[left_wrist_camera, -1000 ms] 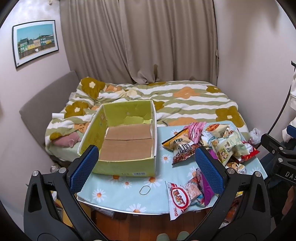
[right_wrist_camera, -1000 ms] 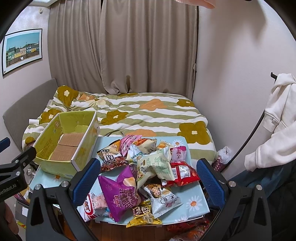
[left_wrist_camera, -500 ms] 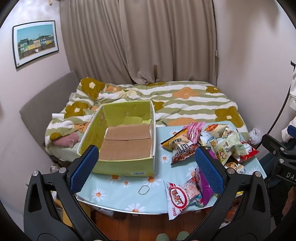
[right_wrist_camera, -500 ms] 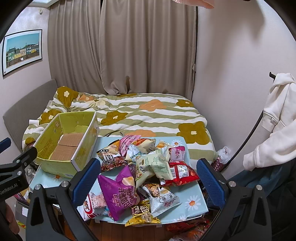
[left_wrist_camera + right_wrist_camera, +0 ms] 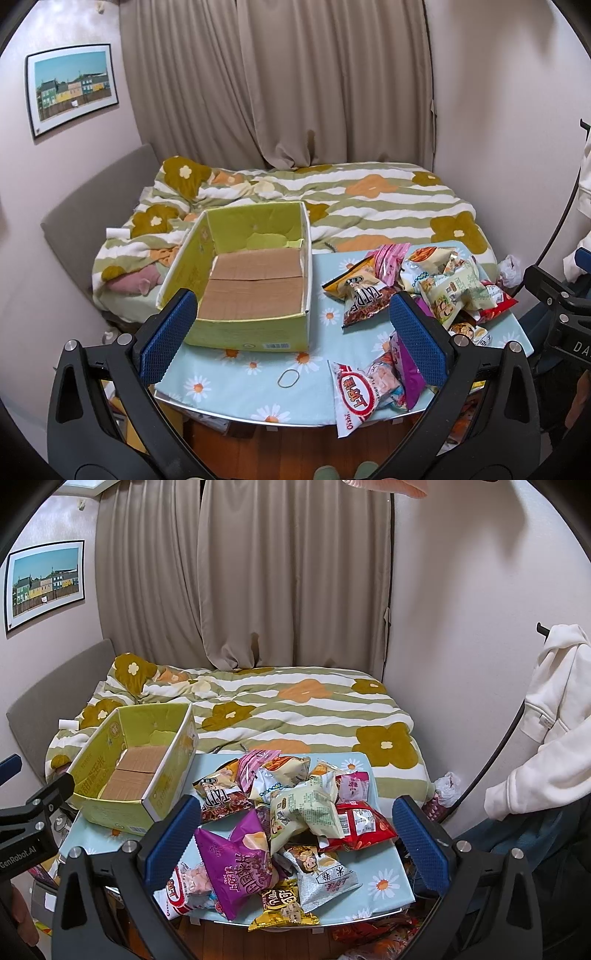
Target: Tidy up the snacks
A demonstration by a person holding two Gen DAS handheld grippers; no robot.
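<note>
An empty green cardboard box [image 5: 255, 284] [image 5: 136, 768] sits on the left of a small table with a daisy cloth [image 5: 243, 376] [image 5: 384, 878]. A pile of snack bags [image 5: 443, 291] [image 5: 295, 812] lies on the right, with a purple bag [image 5: 236, 864] and a red-and-white shrimp snack bag [image 5: 362, 391] nearest the front edge. My left gripper [image 5: 293, 343] is open and empty above the table's front, before the box. My right gripper [image 5: 295, 845] is open and empty above the pile.
A rubber band [image 5: 289, 378] lies on the cloth near the front. A bed with a flowered duvet [image 5: 369, 206] stands behind the table. A white hoodie [image 5: 554, 716] hangs at the right wall. More snack bags lie on the floor under the table [image 5: 369, 934].
Both grippers have drifted slightly back and up, so the table sits a little higher in view. Both stay open and empty. No snack has moved.
</note>
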